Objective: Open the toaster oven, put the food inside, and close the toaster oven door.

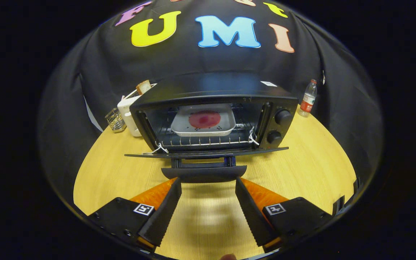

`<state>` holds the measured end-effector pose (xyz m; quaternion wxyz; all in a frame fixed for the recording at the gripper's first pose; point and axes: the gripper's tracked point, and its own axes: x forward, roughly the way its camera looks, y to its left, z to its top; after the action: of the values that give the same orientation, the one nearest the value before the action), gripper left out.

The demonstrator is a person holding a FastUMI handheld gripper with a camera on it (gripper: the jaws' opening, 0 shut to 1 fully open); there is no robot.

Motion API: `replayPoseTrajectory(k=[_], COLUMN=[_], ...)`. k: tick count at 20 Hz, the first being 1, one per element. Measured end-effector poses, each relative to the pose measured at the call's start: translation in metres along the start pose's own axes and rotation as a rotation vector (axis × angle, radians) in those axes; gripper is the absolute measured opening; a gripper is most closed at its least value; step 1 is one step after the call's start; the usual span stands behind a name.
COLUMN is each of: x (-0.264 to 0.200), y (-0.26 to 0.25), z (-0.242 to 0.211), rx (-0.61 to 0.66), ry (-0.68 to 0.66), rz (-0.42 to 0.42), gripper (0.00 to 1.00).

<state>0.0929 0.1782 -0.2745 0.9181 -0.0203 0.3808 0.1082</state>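
A black toaster oven (213, 119) stands on the wooden table (309, 166), its door (204, 153) folded down flat toward me. Inside, on the wire rack, rests a white tray (203, 124) with a round red piece of food (204, 119) on it. The door's handle (203, 172) sticks out just ahead of my fingertips. My gripper (208, 184) is open, its fingers spread about as wide as the handle, and nothing lies between them.
Left of the oven stands a white toaster (128, 112) with a slice of bread (143, 86) in it, and beside it a small wire basket (115, 120). A water bottle (308, 98) stands at the oven's right rear. Two knobs (282, 117) sit on the oven's right panel.
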Motion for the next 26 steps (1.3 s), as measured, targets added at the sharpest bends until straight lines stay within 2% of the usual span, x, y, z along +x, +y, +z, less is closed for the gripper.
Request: replayPoseTrajectory(k=[5, 10, 22, 26], x=[-0.009, -0.042, -0.18, -0.222], y=[-0.006, -0.014, -0.04, -0.052], z=[0.035, 0.071, 0.111, 0.104], rx=[-0.028, -0.014, -0.019, -0.007], ry=[-0.105, -0.271, -0.616, -0.663], rz=[-0.019, -0.025, -0.04, -0.047], gripper=[0.96, 0.96, 0.95, 0.95])
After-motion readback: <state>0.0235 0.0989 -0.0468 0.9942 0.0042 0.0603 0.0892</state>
